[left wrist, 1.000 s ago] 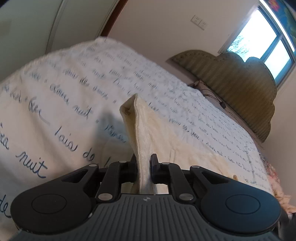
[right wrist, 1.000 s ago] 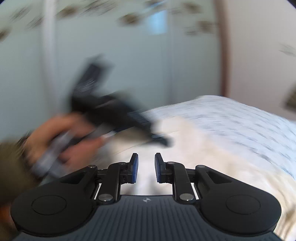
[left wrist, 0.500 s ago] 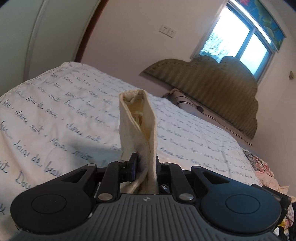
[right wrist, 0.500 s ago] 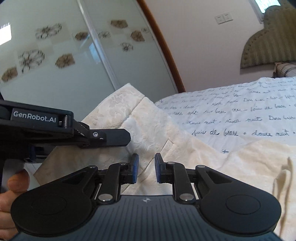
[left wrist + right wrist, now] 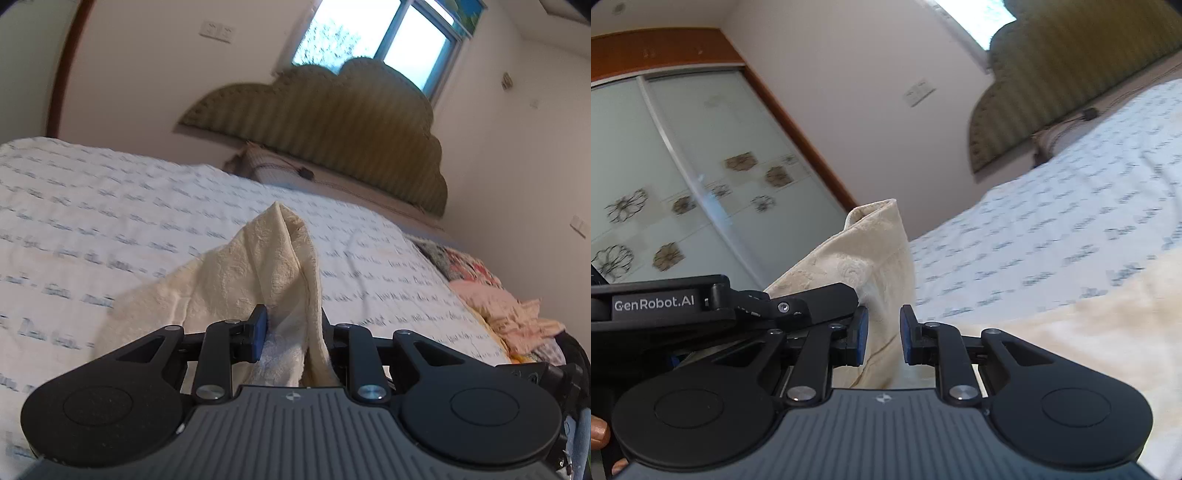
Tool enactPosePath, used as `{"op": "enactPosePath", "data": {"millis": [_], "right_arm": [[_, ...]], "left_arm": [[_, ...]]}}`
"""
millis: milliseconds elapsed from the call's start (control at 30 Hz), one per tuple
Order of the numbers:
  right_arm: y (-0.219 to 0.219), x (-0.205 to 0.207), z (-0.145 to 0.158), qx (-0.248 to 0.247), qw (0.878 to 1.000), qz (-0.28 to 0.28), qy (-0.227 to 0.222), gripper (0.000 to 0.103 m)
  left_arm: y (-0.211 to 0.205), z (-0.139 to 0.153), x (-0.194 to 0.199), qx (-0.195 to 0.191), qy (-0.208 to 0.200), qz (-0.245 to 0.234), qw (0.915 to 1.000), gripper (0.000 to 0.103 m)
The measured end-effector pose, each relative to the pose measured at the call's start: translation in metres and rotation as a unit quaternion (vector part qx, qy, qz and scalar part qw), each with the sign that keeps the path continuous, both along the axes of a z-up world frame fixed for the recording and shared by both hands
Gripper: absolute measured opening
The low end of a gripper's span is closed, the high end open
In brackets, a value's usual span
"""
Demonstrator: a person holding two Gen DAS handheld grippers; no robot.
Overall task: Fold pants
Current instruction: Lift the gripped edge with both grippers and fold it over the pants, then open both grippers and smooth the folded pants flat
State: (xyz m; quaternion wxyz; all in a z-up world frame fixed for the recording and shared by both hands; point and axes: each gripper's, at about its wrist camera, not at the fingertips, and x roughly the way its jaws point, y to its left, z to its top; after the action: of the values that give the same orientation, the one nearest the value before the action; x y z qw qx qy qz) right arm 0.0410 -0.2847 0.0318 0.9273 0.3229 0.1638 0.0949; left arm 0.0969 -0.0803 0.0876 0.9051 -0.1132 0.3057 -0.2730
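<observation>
cream pants stand bunched over the near bed, the left claw now opening around cloth it pinched a moment ago, so the fold is being let go, while the right claw stays released, straddling the cloth.

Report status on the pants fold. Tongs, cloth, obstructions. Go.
Left tongs opening, cream pants between them. Right tongs apart, same cloth in their gap, not pinched. Bedspread ahead, nothing blocking.

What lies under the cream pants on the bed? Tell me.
Under the cream pants lies the white bedspread with blue writing. The patch directly beneath the cloth is covered, so anything there cannot be seen.
</observation>
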Motion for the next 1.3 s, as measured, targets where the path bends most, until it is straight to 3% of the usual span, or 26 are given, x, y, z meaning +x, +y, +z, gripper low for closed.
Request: {"op": "enactPosePath", "data": {"millis": [233,500,833,933,1000,1067,1133,1167,1300], "right_arm": [[-0.048,-0.022,-0.014,0.024,0.997,-0.069,0.019,0.018],[-0.097,-0.041,-0.033,0.032,0.990,-0.130,0.052,0.018],[-0.119,-0.046,-0.056,0.042,0.980,-0.166,0.098,0.018],[-0.121,-0.051,-0.059,0.032,0.978,-0.178,0.108,0.018],[-0.123,-0.057,-0.058,0.013,0.975,-0.192,0.111,0.018],[-0.127,-0.066,-0.059,0.003,0.970,-0.213,0.118,0.018],[-0.135,-0.076,-0.062,0.009,0.967,-0.227,0.118,0.019],[-0.139,-0.081,-0.061,0.010,0.964,-0.238,0.118,0.019],[-0.146,-0.102,-0.053,-0.009,0.956,-0.272,0.110,0.019]], "left_arm": [[-0.078,-0.016,0.000,0.016,0.000,-0.049,0.9987,0.027],[-0.141,-0.040,0.010,0.020,0.027,-0.090,0.9954,0.029],[-0.172,-0.068,0.017,0.037,0.050,-0.110,0.9920,0.029],[-0.177,-0.076,0.021,0.037,0.064,-0.119,0.9902,0.035],[-0.177,-0.079,0.024,0.027,0.085,-0.130,0.9875,0.042],[-0.176,-0.078,0.024,-0.008,0.105,-0.172,0.9794,0.044],[-0.175,-0.070,0.016,-0.017,0.092,-0.196,0.9761,0.049],[-0.174,-0.062,0.009,-0.014,0.067,-0.197,0.9780,0.051],[-0.148,-0.038,0.000,0.012,-0.023,-0.155,0.9876,0.072]]}}
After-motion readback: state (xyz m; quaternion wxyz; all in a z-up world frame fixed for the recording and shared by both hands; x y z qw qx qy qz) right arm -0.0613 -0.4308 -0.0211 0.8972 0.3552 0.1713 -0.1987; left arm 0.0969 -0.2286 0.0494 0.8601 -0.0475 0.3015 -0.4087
